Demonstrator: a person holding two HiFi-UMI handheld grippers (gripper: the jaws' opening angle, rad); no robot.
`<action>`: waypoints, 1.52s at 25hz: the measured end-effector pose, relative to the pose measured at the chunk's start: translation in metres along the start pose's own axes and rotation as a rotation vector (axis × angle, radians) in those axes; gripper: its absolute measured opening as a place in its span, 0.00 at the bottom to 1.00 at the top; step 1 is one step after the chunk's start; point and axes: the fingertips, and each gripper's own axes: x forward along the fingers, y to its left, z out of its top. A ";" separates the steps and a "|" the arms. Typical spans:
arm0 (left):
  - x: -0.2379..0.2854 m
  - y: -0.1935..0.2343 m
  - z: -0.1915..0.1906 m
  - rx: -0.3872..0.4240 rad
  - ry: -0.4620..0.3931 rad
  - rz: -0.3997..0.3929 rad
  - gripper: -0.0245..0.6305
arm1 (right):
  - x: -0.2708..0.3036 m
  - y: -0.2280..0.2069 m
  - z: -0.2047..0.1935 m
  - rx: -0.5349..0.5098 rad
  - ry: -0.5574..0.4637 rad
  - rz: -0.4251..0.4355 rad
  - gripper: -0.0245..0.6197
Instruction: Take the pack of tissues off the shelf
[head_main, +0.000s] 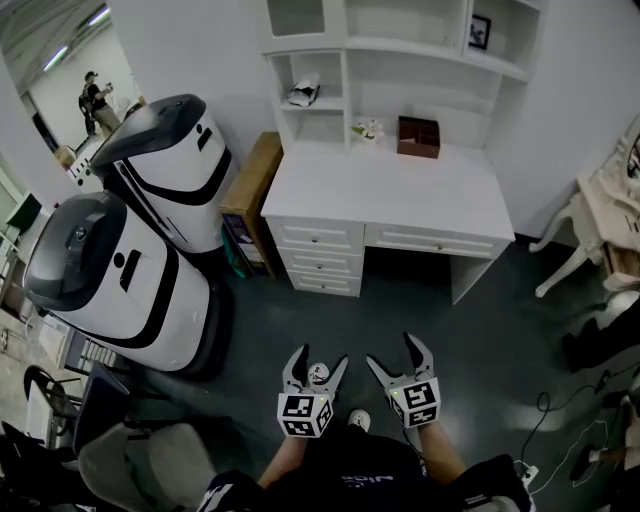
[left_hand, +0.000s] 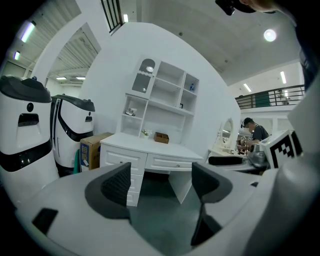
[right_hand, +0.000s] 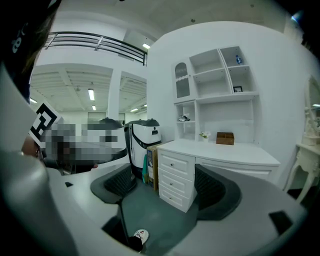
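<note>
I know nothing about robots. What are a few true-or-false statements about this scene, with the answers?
1. The left gripper and right gripper are both open and empty. True.
2. The tissue pack lies on the desk top. False: it sits in a shelf cubby above the desk.
3. A brown box stands on the desk. True.
4. The right gripper touches the desk. False: it hangs over the floor, well apart from the desk.

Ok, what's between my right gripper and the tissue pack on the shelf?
Head view: only dark floor, then the white desk, before the tissue pack.
</note>
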 end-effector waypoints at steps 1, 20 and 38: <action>0.002 0.002 -0.001 -0.002 0.002 -0.001 0.61 | 0.002 -0.001 -0.003 0.006 0.007 -0.004 0.64; 0.138 0.081 0.046 0.029 0.036 -0.162 0.61 | 0.127 -0.047 0.034 0.002 0.039 -0.129 0.63; 0.196 0.173 0.091 0.064 0.033 -0.184 0.61 | 0.236 -0.047 0.059 0.031 0.057 -0.184 0.62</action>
